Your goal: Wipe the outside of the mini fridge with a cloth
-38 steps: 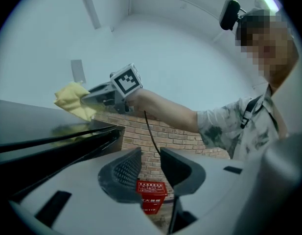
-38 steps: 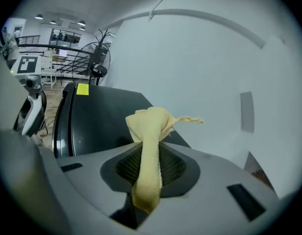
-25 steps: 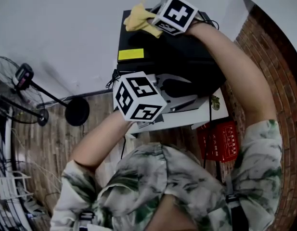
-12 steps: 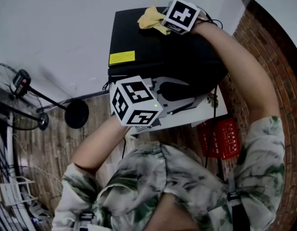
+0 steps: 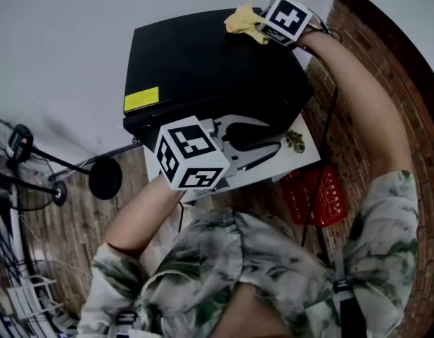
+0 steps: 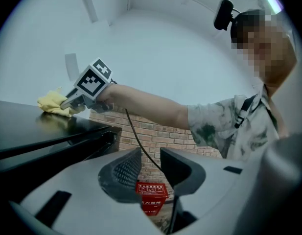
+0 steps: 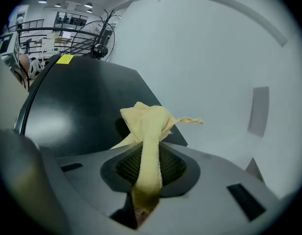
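I find the right gripper (image 5: 262,27) clamped on the yellow cloth (image 5: 245,21), which rests on the far right corner of the mini fridge (image 5: 195,55) top, close to the wall. The left gripper (image 5: 278,138) hangs by the fridge's near side.

Risk, in my judgement: only a narrow fold sits in the grip, so drag across the top could pull it free.

The right gripper view confirms that fold, which the head view cannot. The left gripper view alone shows its jaws parted, with nothing between.
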A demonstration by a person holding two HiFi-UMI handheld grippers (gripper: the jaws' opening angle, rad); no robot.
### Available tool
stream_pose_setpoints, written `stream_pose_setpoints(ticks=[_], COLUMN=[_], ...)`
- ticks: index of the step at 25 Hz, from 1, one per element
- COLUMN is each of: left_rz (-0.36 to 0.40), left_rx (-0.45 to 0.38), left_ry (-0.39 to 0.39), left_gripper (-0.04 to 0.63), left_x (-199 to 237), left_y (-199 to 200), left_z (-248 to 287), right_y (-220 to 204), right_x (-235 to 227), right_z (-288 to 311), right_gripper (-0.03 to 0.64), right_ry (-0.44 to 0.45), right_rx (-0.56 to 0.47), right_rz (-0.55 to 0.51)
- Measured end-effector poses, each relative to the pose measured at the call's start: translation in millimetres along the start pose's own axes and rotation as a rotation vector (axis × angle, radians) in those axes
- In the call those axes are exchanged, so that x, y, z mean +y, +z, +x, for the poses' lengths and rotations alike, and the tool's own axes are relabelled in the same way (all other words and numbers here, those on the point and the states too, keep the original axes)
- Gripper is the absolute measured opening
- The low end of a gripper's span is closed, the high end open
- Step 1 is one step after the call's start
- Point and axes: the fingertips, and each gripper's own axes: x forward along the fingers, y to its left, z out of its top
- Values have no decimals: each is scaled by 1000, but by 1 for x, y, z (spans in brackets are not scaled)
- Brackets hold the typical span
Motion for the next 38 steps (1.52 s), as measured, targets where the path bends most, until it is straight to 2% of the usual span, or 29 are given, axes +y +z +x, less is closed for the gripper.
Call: stream_pose_setpoints(ticks=[5,8,13,17,24,32,38], left_rz=[-21,-24,-22,-23,-16,-14,-12], left_rx=[-12,-26,-68,-86,-51,-38,-18], left_ry=[-2,2,55,87,77,38,58], left_gripper=[129,129,129,129,129,129,129], left_x=[1,1,2,3,-13,-38,-36], left_y=[1,3,7,7,-10,-14,-23], left_z=[26,43,62,78,90,80,106], right_y=[-53,-54,-61,-81,-116,-127,-139], right_x=[-17,-28,-48,-64,-52,-33,-44], right_z=[-7,-18,-54,-72,-81,-91,-65], right_gripper=[92,92,92,92,92,92,92], right_ry=[-14,-22,-24,-43,-82,-111,-105], right_rx=[76,-31,-257,-334,-337,-339,-403], right_rz=[21,43,195,256,322,393,440])
